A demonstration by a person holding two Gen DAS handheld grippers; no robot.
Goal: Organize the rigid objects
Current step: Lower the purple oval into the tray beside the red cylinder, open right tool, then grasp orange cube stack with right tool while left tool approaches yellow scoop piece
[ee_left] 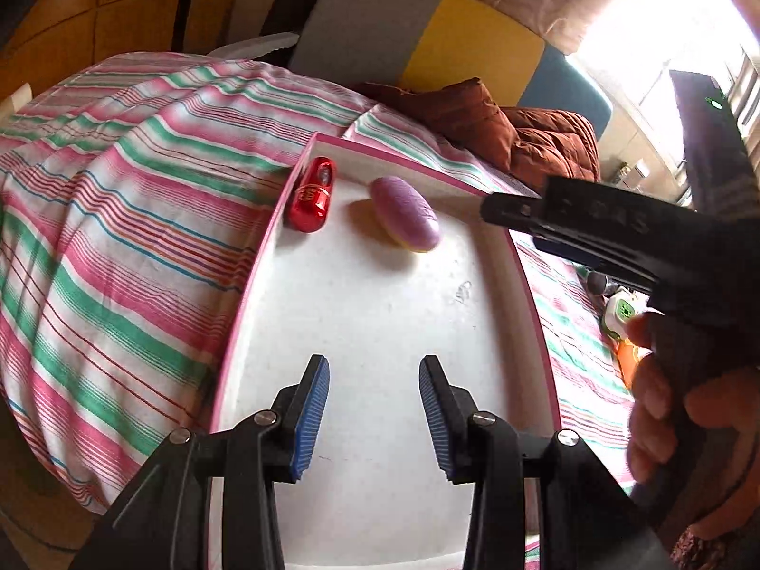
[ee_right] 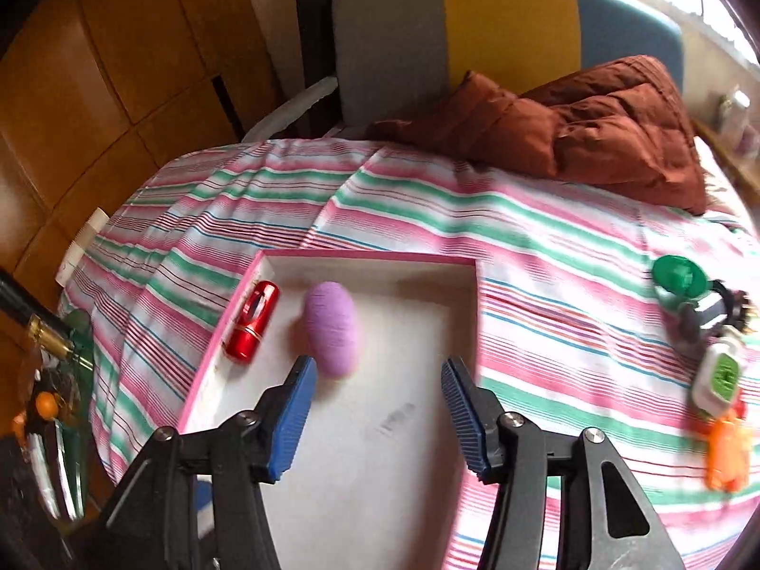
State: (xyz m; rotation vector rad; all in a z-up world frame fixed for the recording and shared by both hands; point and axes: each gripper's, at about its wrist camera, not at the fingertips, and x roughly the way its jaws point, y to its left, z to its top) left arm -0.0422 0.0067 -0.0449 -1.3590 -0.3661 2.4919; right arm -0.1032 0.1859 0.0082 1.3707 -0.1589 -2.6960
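Observation:
A shallow white box with a pink rim (ee_left: 266, 256) (ee_right: 370, 252) lies on the striped bed. Inside it, a shiny red cylinder (ee_left: 312, 200) (ee_right: 251, 320) rests along the left wall, and a purple oval case (ee_left: 404, 213) (ee_right: 331, 327) lies beside it. My left gripper (ee_left: 374, 370) hovers open over the box's near floor, nothing between its blue pads. My right gripper (ee_right: 378, 373) is open above the box, the purple case just ahead of its left finger and free of the pads. In the left wrist view the right gripper's black body (ee_left: 617, 242) and a hand (ee_left: 665, 403) reach in from the right.
On the bedspread (ee_right: 546, 237) to the right lie a green lid (ee_right: 677, 275), a dark metal item (ee_right: 712, 308), a white-and-green device (ee_right: 719, 375) and an orange object (ee_right: 726, 446). A brown pillow and quilt (ee_right: 593, 128) sit at the head. A cluttered side table (ee_right: 42, 408) stands at left.

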